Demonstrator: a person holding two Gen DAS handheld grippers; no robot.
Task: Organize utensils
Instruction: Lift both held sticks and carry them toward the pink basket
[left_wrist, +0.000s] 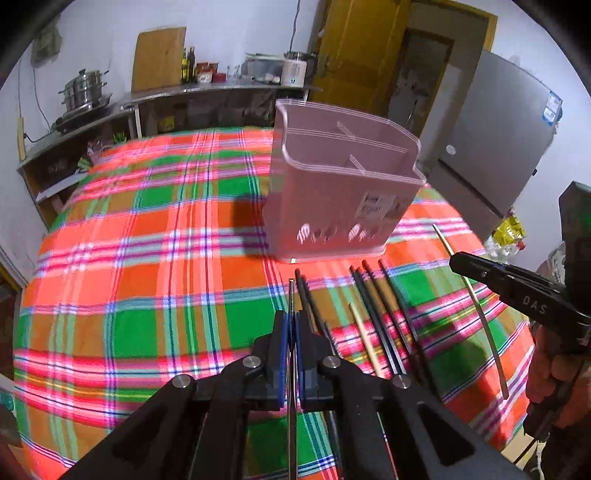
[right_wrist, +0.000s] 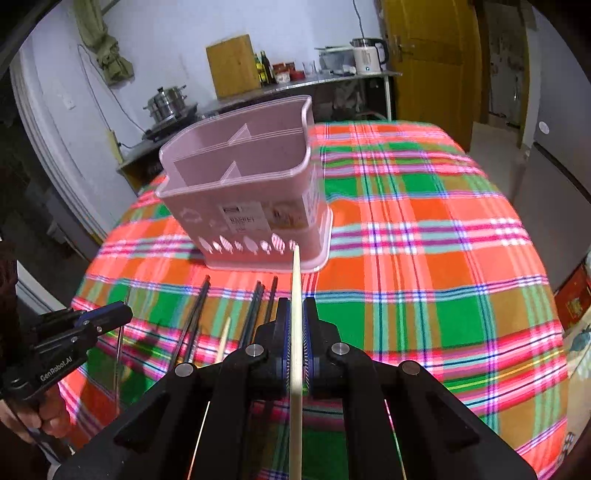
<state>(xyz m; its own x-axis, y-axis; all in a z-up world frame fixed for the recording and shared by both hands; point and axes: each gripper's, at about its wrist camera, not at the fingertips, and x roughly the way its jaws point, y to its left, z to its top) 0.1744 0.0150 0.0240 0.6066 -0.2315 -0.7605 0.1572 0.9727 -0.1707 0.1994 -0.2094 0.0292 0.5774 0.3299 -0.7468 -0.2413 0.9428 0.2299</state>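
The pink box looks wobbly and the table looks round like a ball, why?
Left wrist view: the pink utensil holder and plaid tablecloth are smeared by motion blur, and the fisheye lens bulges the table and darkens the corners. Right wrist view: same bulge, with the holder leaning, while the pale wooden chopstick in the right gripper stays sharper.

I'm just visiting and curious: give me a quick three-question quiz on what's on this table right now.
1. True or false: the pink holder already has chopsticks in it.
2. What does the right gripper grip? A) pale wooden chopstick B) spoon C) nothing
3. Fill in: the left gripper is shut on a thin ___ chopstick.

Key: 1 false, its compartments look empty; 2 A; 3 metal. Dark chopsticks lie on the plaid cloth.
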